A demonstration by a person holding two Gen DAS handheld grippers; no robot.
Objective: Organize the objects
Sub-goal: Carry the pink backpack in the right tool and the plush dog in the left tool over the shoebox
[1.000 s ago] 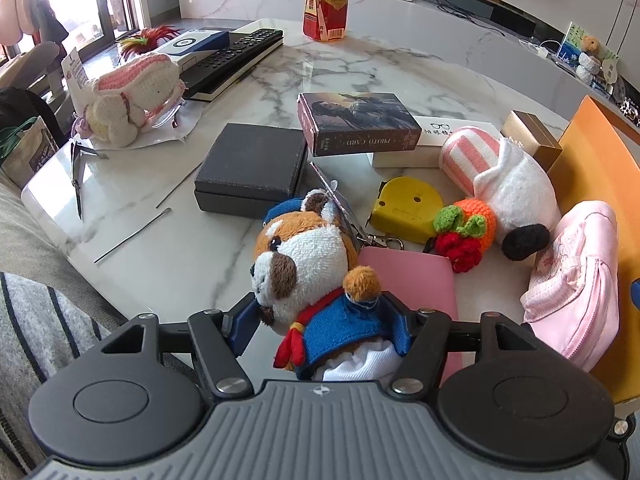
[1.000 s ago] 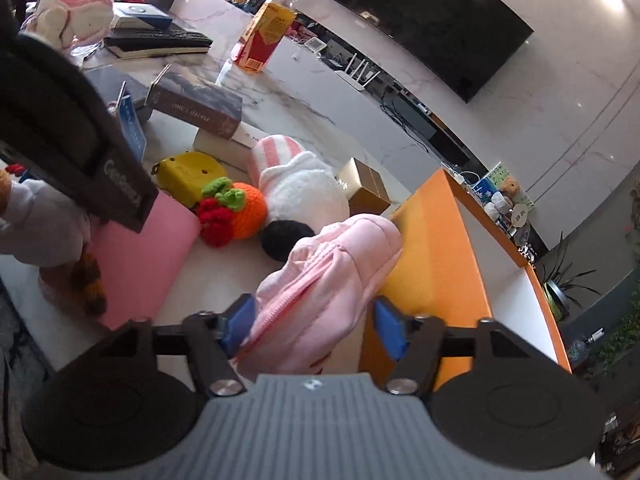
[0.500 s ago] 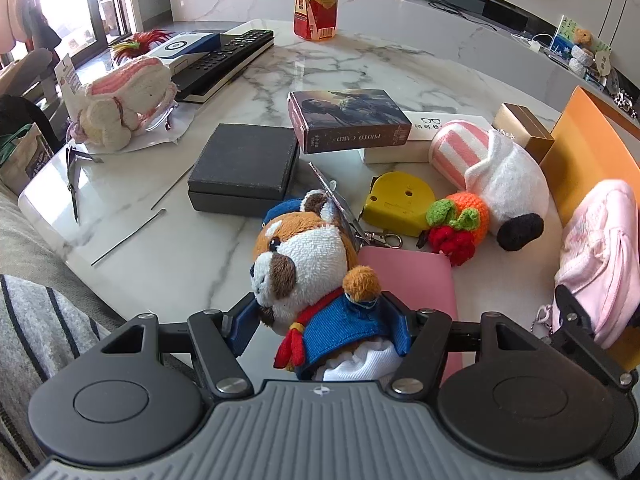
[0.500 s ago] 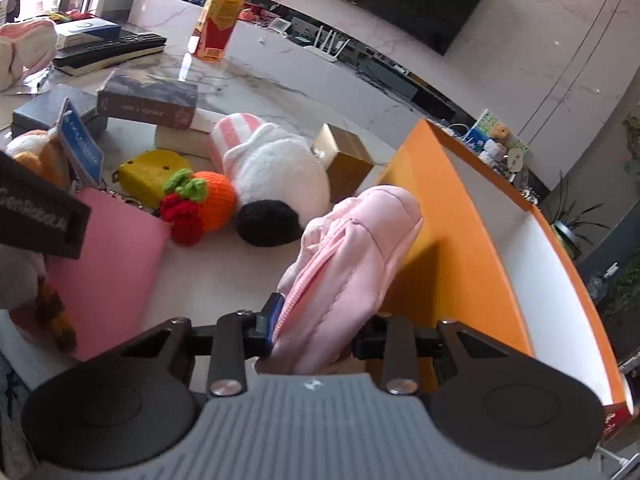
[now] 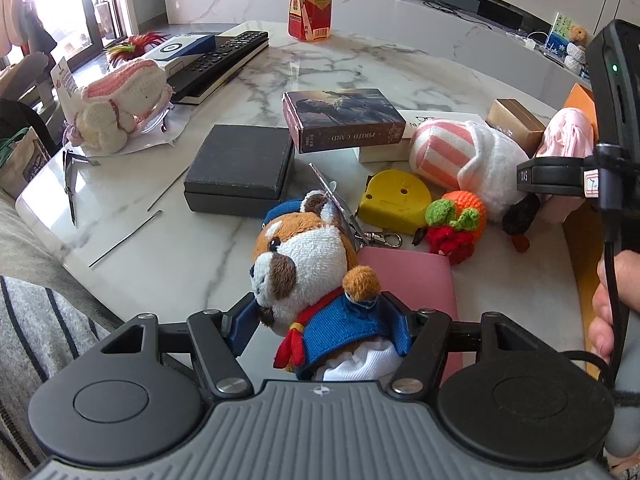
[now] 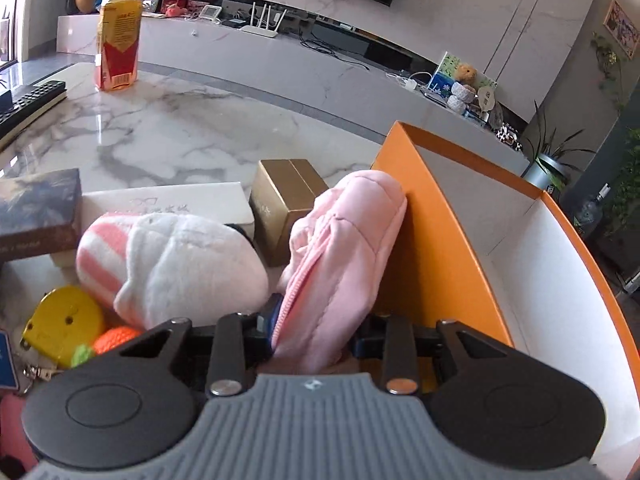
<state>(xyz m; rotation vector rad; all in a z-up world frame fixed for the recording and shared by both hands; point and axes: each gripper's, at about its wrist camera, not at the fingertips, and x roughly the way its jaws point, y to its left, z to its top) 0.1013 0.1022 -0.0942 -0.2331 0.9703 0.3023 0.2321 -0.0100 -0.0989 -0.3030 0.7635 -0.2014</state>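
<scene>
My left gripper (image 5: 320,320) is shut on a brown-and-white plush dog (image 5: 304,264) in a blue jacket, its pads pressing the toy's body just above the marble table's near edge. My right gripper (image 6: 314,328) is shut on a pink zipped pouch (image 6: 340,248), squeezing its lower end. The pouch leans against the outer wall of the orange box (image 6: 440,240), whose white inside shows nothing in it. In the left wrist view the pouch (image 5: 568,132) shows at the far right behind the right gripper's black body.
On the marble table lie a black case (image 5: 240,164), a book (image 5: 344,118), a yellow tape measure (image 5: 392,196), a crocheted orange (image 5: 460,216), a pink-striped white plush (image 6: 172,264), a gold box (image 6: 288,200) and a pink card (image 5: 408,276). A drink bottle (image 5: 310,0) and a remote (image 5: 224,60) stand further back.
The right gripper's jaws closed on the pink pouch, then carried it along the orange box's wall while rolling. The right gripper came into the left wrist view. The left gripper kept still.
</scene>
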